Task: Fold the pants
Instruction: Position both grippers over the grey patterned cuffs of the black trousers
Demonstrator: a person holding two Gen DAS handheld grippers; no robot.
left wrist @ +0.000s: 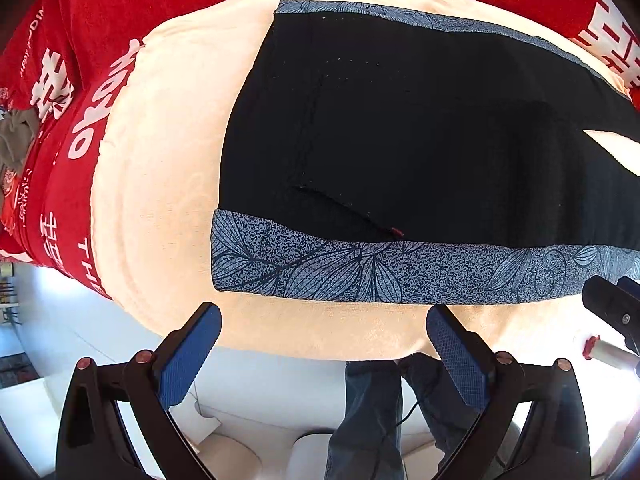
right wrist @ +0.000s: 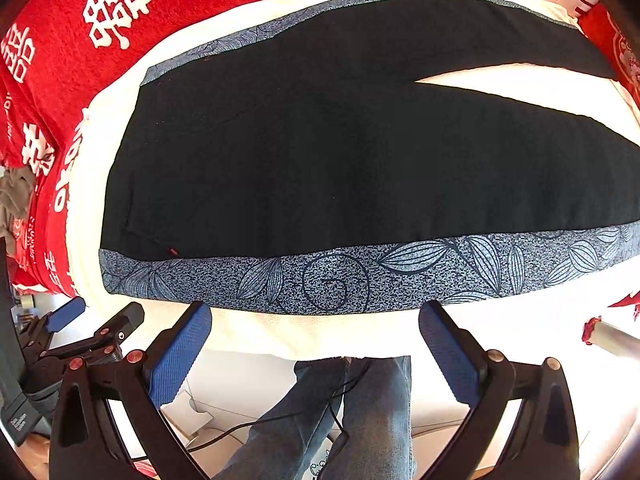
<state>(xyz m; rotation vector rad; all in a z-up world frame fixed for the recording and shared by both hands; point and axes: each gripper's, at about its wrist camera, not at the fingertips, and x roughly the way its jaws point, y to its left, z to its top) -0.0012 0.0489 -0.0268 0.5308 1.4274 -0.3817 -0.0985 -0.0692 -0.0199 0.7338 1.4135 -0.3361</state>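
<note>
Left wrist view: nearest the lens, the left gripper (left wrist: 324,326) has its two blue-padded fingers (left wrist: 188,356) spread wide, with nothing between them. Below and between the fingers stand a person's legs (left wrist: 372,412) in blue jeans on a pale floor (left wrist: 256,384). The gripper hangs just off the near edge of a cream towel (left wrist: 160,168), not touching the cloth. On the towel, just past the fingertips, lie the pants (left wrist: 400,132), spread flat: a grey-blue band (left wrist: 360,276) with a leaf print runs along their near side, then the wide black cloth, then a second printed band on the far side. The waist end sits toward the left, and at the right a wedge of towel shows where the two legs part. At the right edge of this view the tip of the right gripper (left wrist: 612,308) shows beside a metal tube (left wrist: 608,350) with a red end. Beyond the towel lies a red cloth (left wrist: 80,40) with white characters.

In the right wrist view, the right gripper (right wrist: 316,322) is likewise wide open and empty, its tips just short of the printed band (right wrist: 340,280), above the towel's (right wrist: 280,336) near edge. The left gripper (right wrist: 96,320) shows at the lower left. The pants (right wrist: 320,160) fill the middle, the split between the legs toward the upper right, and the red cloth (right wrist: 80,20) rings the far side.
</note>
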